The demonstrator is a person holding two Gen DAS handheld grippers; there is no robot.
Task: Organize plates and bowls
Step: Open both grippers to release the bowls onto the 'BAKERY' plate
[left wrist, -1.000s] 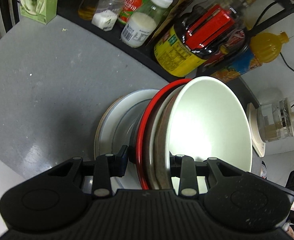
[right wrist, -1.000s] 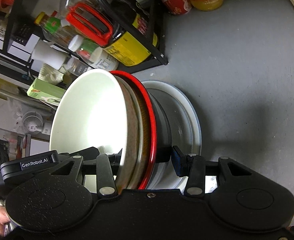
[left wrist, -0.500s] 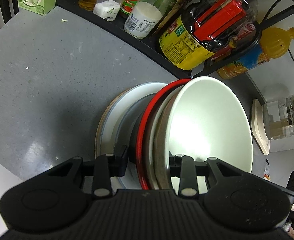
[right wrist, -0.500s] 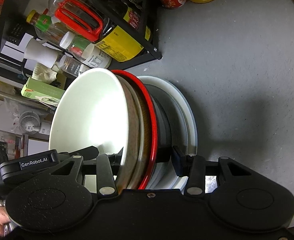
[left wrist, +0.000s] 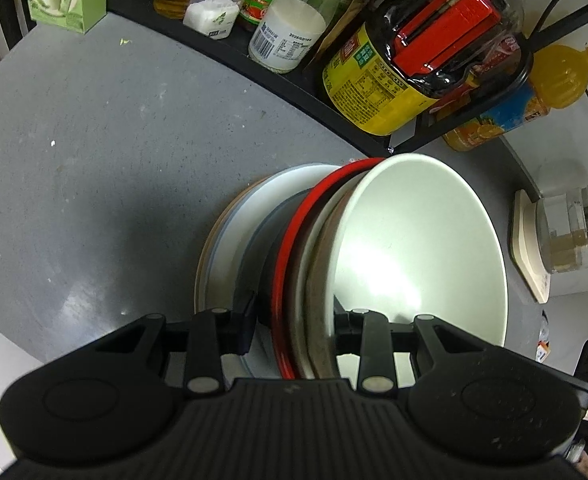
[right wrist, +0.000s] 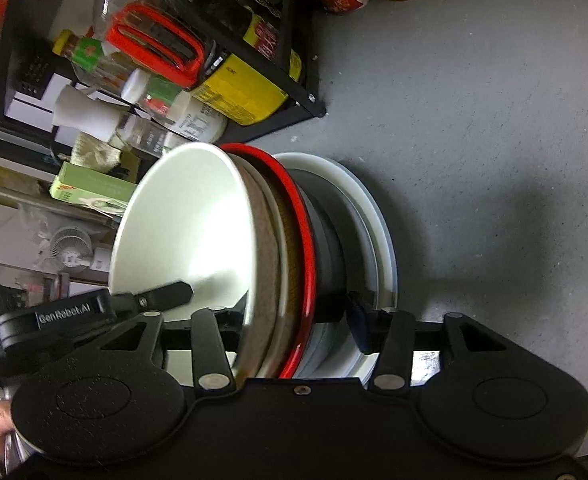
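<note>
Both claws grip the same nested stack of bowls from opposite sides, which suits a load too wide and heavy for 1 hand. The left claw (left wrist: pixel 292 320) is partly closed, its pads pressed on the rims: 1 pad against the dark outer bowl (left wrist: pixel 268 240), the other inside the white bowl (left wrist: pixel 421 248), with the red-rimmed bowl (left wrist: pixel 294 236) and a brown one sandwiched between. The right claw (right wrist: pixel 290 312) straddles the same rims, but its jaws have just been opening; the stack is between them, and the outer pad now shows a gap from the dark bowl, so I judge it is letting go.

The stack sits on a pale plate (left wrist: pixel 230 240) lying on the grey speckled desk (left wrist: pixel 94 140), apparently the collecting spot for the dishes.

Behind stands a black wire rack (left wrist: pixel 405 140) crowded with bottles and jars, an orange juice bottle (left wrist: pixel 553 76) beside it, and a glass jar on a board at the desk's edge.
</note>
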